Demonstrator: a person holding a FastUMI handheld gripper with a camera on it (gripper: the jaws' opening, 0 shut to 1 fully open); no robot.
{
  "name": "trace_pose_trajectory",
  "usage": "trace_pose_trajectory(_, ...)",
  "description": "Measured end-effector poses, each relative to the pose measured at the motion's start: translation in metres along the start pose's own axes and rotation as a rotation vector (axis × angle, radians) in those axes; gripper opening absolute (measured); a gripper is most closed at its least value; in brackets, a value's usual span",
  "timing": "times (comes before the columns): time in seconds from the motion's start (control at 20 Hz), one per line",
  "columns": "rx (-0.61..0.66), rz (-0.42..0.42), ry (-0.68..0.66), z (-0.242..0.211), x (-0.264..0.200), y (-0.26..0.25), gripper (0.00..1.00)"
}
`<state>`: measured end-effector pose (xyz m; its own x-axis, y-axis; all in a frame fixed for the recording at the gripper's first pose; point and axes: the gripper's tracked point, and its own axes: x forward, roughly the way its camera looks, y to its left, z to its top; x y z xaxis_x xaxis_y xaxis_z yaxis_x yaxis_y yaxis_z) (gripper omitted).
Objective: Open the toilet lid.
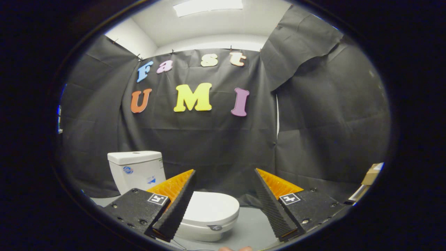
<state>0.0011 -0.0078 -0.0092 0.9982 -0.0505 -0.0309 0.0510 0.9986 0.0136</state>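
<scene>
**Tool spread wide, toilet lid still down**

Your tool (224, 172) has its two fingers (176, 205) well apart, nothing between them that they touch. Both fingers hang in the air above the floor (252, 226), clamped on nothing.

The toilet (205, 218) sits ahead of you, at about 11 o'clock from the gap between the fingers. Its bowl shows between the fingers and partly behind the left one. The lid (212, 205) is down, lying flat on the seat, white and closed. A small dark badge (215, 227) sits on the front rim of the seat, just below the lid's edge.

The tank (137, 170) stands upright behind the bowl, at 10 o'clock, beyond the left finger, with its cover on top. A round blue sticker (128, 170) and another small sticker mark its front face.

The lid is near the left finger's tip in the view but not touching it; the right finger is well apart from the toilet.

Black cloth (209, 139) hangs behind the toilet as the booth's wall. A cardboard box (372, 173) sits off at 3 o'clock, beyond the right finger. A ceiling light (208, 6) is at 12 o'clock. A bit of your hand (235, 249) peeks in at 6 o'clock.
</scene>
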Motion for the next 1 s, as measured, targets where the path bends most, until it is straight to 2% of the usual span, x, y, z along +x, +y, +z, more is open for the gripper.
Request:
trace_pose_trajectory(0.55, -0.004, -0.053, 0.084, -0.019, 0.022, 0.009, 1.0)
trace_pose_trajectory(0.7, 0.068, -0.063, 0.128, -0.035, 0.031, 0.015, 1.0)
trace_pose_trajectory(1.0, 0.229, -0.033, 0.262, -0.091, 0.049, 0.03, 1.0)
